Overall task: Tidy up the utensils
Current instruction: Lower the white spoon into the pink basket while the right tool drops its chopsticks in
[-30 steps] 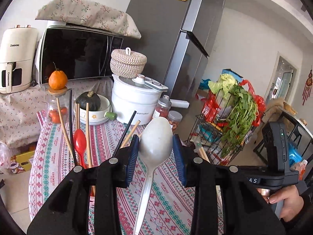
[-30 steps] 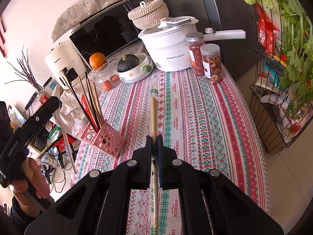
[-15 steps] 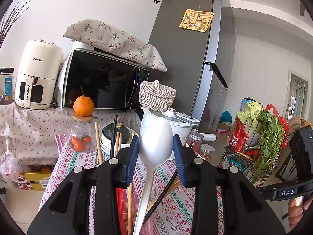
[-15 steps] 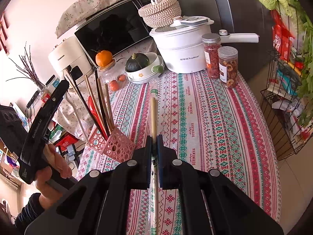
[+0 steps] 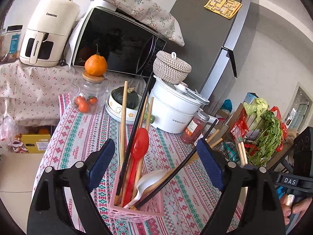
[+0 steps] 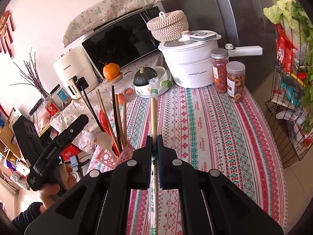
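A pink holder (image 5: 137, 209) stands on the patterned tablecloth and holds a red spoon (image 5: 138, 146), a white spoon (image 5: 148, 182), wooden chopsticks and black chopsticks. My left gripper (image 5: 154, 154) is open and empty, just above and behind the holder. My right gripper (image 6: 154, 139) is shut on a wrapped pair of wooden chopsticks (image 6: 153, 107) that point forward above the table. The holder (image 6: 117, 156) also shows in the right wrist view, to the left of my right gripper, with the white spoon (image 6: 104, 139) leaning out of it.
A white electric pot (image 5: 174, 107), a bowl with a dark squash (image 5: 119, 101), a glass jar topped by an orange (image 5: 90, 94) and two snack jars (image 6: 234, 82) stand at the table's back. A wire rack of vegetables (image 6: 289, 78) stands right of the table.
My left gripper has opened and let go of the white spoon, which now rests in the pink holder. My right gripper still holds the wrapped chopsticks.
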